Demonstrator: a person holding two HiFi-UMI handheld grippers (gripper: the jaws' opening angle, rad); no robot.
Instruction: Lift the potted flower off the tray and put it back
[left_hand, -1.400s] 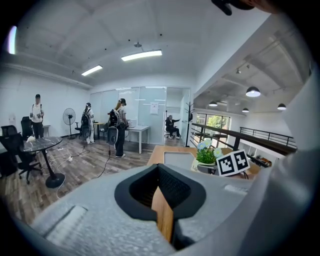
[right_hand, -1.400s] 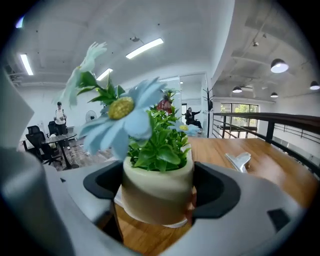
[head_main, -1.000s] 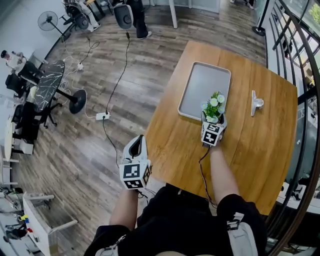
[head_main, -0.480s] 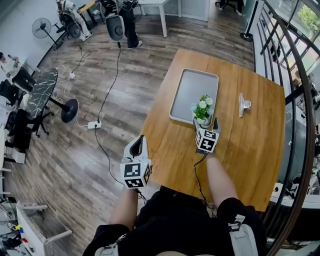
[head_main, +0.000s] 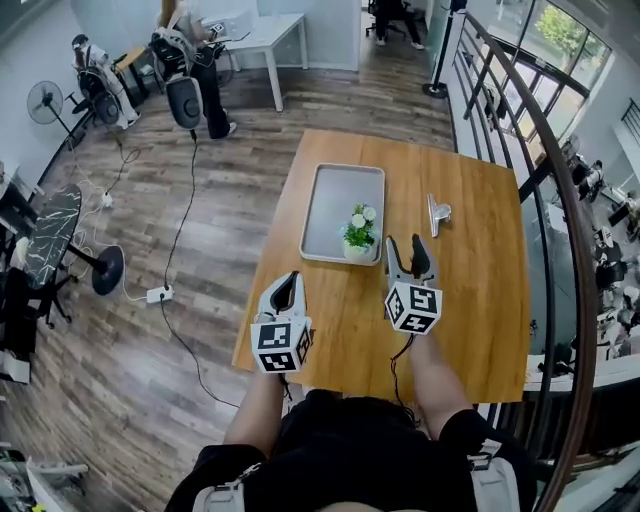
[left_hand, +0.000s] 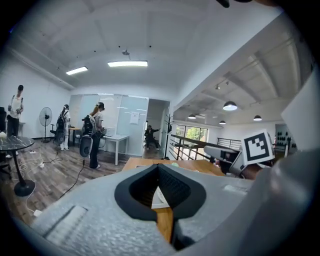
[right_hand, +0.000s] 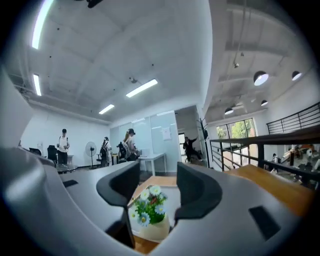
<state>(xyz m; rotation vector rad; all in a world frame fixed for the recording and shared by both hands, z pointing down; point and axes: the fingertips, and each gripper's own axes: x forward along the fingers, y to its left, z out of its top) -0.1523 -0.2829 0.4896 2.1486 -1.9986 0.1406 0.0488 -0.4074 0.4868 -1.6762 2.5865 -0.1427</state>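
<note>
Right, status:

1. The potted flower (head_main: 358, 232) sits on the tray (head_main: 335, 200), tight in its near right corner, close to the rim. Put-back looks done to me.
2. My right gripper (head_main: 407, 245) is near the pot, over bare table (head_main: 470, 300). Its jaws are about half apart and have just been closing, with nothing between the pads. The flower only shows beyond them.
3. My left gripper (head_main: 288, 280) hangs at the table's near edge, jaws together, empty.
4. Risk: the pot is close to both the rim and my right jaws. A sideways swing could clip the blooms or tip the pot over the rim. It looks light and top-heavy.
5. Risk: if I drift forward, the jaws could snag a petal.
6. Count: one potted flower, one tray, one metal clip (head_main: 436, 212) right of the tray, one table, two grippers.
</note>
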